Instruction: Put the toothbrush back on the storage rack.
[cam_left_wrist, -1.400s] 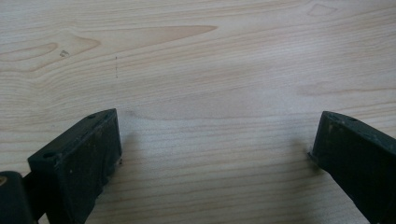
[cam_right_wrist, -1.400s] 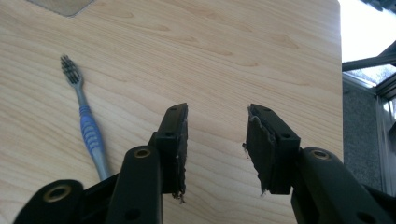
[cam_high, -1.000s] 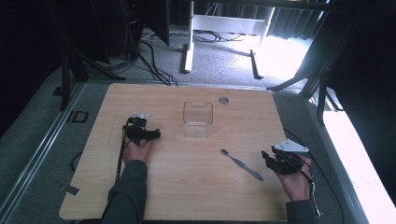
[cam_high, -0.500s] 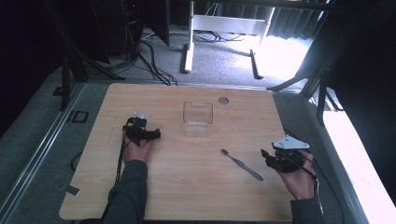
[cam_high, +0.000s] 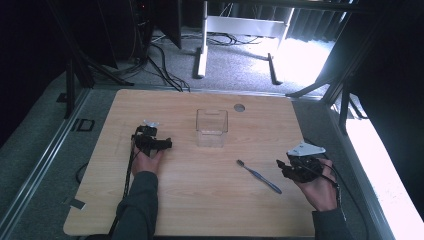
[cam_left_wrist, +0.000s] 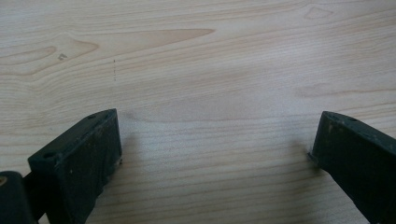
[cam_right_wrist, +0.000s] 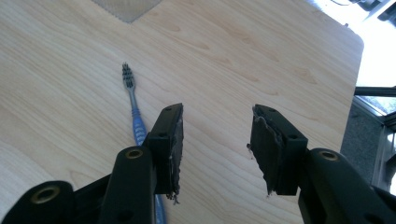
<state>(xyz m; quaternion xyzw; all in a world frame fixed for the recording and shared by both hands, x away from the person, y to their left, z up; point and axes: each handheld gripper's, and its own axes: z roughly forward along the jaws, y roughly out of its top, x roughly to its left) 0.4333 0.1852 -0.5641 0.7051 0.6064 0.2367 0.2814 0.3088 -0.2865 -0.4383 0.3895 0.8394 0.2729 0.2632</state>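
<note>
Right gripper (cam_high: 298, 167) has crept a bit toward the toothbrush over the last second, hardly anything else budged. Wooden table (cam_high: 200, 200) is mostly bare, with a clear plastic box (cam_high: 212, 128) out ahead of both tongs, between them. Left gripper (cam_high: 150, 140) sits on the wood, jaws spread wide around nothing. Right one's released too, empty. Toothbrush (cam_right_wrist: 133, 112) lies flat just outside its left jaw, bristles pointing away. Looks like the approach-to-grab step; next it needs to shift sideways to straddle the handle, then squeeze.
</note>
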